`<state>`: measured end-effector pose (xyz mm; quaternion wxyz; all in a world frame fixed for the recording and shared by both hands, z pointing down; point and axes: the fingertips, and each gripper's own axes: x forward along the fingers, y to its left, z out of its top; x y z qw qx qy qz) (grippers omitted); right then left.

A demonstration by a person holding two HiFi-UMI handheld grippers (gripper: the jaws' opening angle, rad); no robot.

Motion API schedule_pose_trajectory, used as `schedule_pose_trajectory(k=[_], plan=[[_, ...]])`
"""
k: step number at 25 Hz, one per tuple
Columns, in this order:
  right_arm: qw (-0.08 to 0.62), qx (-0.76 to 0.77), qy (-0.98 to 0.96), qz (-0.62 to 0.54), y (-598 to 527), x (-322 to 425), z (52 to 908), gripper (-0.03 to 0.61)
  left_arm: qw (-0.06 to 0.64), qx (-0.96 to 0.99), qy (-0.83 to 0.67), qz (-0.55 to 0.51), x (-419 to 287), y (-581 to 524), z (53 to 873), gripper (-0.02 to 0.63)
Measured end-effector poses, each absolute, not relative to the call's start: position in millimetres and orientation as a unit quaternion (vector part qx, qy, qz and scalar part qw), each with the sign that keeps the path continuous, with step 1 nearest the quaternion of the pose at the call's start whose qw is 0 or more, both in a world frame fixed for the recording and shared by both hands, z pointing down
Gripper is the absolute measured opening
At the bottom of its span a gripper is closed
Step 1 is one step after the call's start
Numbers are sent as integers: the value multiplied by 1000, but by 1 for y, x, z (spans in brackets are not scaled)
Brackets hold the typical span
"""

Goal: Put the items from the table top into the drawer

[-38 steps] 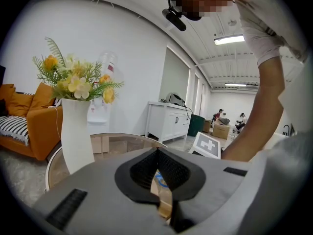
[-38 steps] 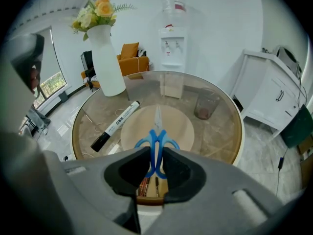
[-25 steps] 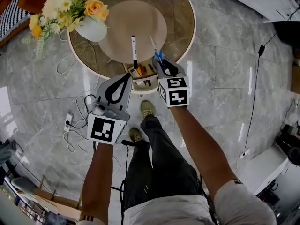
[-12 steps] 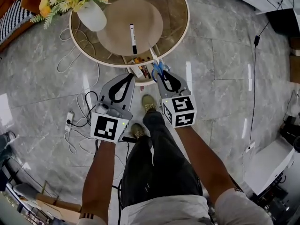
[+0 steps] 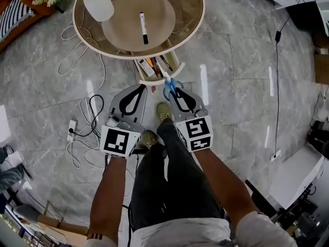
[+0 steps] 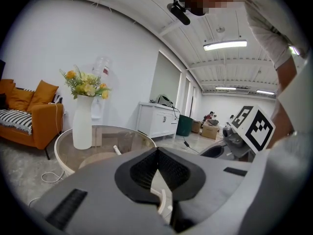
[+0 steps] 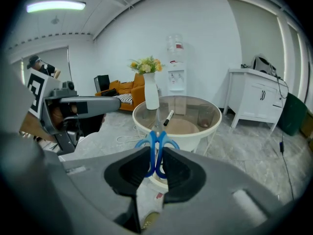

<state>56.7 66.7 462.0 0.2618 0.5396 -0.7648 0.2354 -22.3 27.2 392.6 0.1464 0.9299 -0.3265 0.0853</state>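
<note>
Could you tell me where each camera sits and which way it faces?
Head view: on the person's head, looking down at the table, drawer, left tongs, right tongs, forearms, legs.
Left gripper view: on the left tongs, facing the vase along shut jaws; an arm shows.
Right gripper view: on the right tongs, facing the table past gripped scissors.
Both gripper views show the vase.

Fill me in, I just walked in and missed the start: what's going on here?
A person stands near a round glass table with a claw in each hand. The right claw grips blue scissors by their handles. The left claw is shut and empty. The drawer under the table is open with a few items inside. A marker and a vase of flowers are on the table top.
</note>
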Motion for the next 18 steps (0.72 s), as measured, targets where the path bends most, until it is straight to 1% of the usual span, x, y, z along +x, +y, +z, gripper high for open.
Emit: schedule_pose_trajectory(k=[6, 18], plan=[[305, 511, -764, 249, 79, 63, 524, 80, 159, 924, -335, 91, -25, 31, 427, 0], [385, 468, -748, 272, 21, 86, 697, 80, 163, 917, -346, 114, -20, 2, 551, 0]])
